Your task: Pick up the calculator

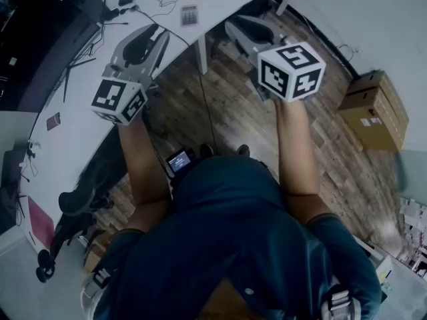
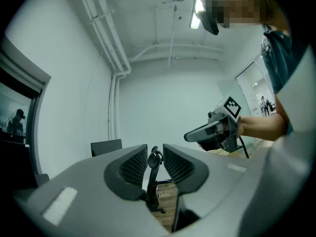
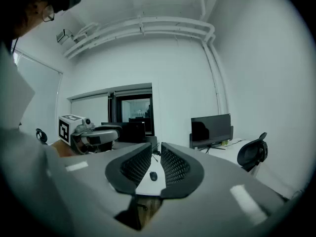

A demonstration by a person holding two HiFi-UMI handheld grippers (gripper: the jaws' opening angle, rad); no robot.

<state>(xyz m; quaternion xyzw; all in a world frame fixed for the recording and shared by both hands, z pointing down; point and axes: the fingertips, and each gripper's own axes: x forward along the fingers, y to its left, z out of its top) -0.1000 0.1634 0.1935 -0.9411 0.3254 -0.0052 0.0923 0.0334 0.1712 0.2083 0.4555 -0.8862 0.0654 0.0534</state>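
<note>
Grey jaws of the left gripper are drawn together, empty; those of the right gripper likewise, both well short of the calculator

Wood-plank floor; white curved worktop at ten o'clock; cardboard boxes at three; seemingly an office chair at eight.

Calculator small and indistinct on the far desk, keys illegible.
</note>
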